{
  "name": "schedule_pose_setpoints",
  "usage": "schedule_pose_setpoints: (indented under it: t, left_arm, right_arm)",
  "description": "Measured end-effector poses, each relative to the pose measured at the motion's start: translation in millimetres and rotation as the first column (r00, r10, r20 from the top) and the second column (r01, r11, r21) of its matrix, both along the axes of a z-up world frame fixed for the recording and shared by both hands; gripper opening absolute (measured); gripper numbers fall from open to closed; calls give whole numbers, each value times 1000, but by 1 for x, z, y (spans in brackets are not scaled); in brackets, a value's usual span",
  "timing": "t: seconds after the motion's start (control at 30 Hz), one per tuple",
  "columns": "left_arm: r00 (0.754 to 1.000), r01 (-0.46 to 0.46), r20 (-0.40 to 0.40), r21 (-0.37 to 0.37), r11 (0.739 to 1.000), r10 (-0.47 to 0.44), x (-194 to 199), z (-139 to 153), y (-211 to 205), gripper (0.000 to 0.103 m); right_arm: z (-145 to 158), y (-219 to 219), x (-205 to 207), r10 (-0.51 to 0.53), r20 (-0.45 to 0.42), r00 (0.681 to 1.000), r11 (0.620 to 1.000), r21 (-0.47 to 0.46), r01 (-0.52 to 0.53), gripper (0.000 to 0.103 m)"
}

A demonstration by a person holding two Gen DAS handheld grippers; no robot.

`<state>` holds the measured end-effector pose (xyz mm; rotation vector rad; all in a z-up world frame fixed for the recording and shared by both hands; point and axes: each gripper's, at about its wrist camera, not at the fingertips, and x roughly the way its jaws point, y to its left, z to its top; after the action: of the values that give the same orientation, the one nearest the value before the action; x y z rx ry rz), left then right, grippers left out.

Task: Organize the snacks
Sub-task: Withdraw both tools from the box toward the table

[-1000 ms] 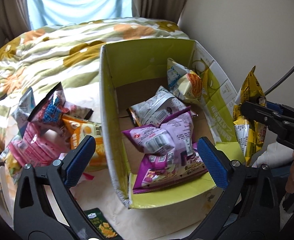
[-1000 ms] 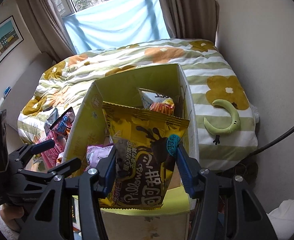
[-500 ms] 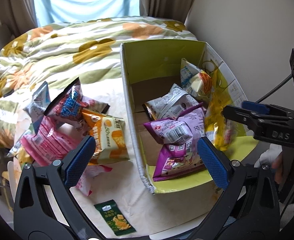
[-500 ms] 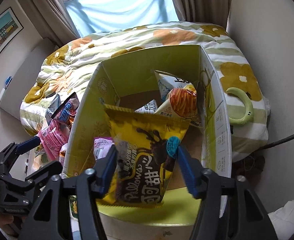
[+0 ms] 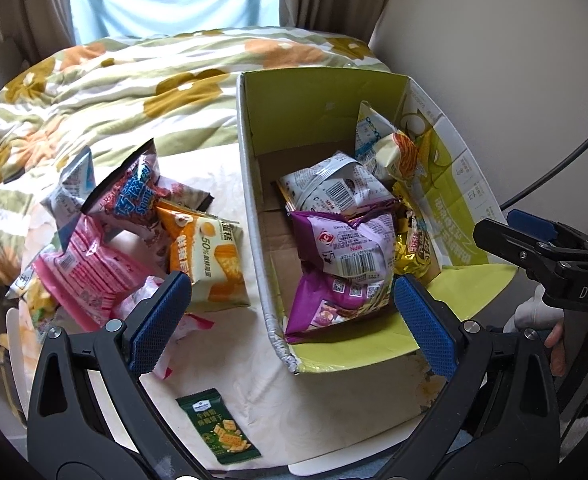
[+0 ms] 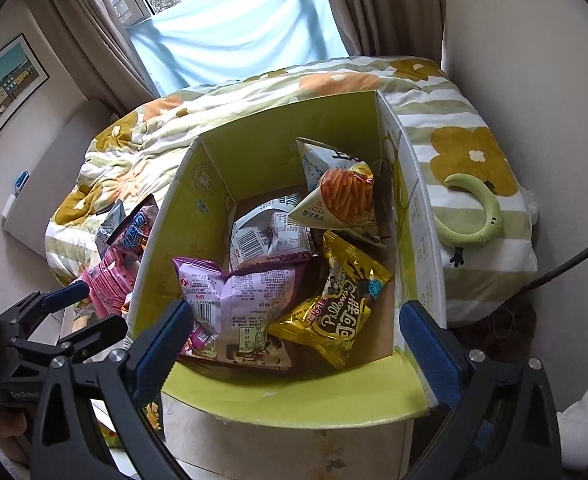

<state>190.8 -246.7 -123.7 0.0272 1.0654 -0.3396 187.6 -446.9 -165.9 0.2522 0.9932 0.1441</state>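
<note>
A green cardboard box holds several snack bags. The yellow Pillows bag lies in its near right corner, beside a purple bag. A silver bag and an orange-and-white bag lie further back. My right gripper is open and empty above the box's near edge. My left gripper is open and empty over the box's left wall. Loose snacks lie left of the box: an orange bag, a pink bag, a red-blue bag.
A small green packet lies on the cloth near the front edge. A floral duvet covers the bed behind. A green crescent toy lies on the bed right of the box. A wall and a black cable are at the right.
My right gripper opened and let go of the yellow Pillows bag, which now lies in the box. My left gripper shifted left, so the loose snack pile shows more.
</note>
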Motion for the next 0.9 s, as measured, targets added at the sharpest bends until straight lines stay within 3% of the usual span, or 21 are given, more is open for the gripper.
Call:
schedule_pose_setpoints:
  t: [0.3,0.5,0.77,0.9]
  left_arm:
    - [997,-25,76,-8,1000,25,-16,30,-2,101]
    - [988,-82,130,11,997,80,-38,55,10,101]
    - [975,-150,166,-6,989,149,-67,74,56,101]
    - [967,-182,181,-8,983,180,-82,78,94,101]
  right_arm:
    - [22,-3,-11,11,27,1000,1000,-23,-11,102]
    - [41,4,-23,62,91,994,996,-63,-57,102]
    - [65,26,-44,103,172,980,994,-54,-95,102]
    - [77,52,-57,114,204,972,990,-100,-95,102]
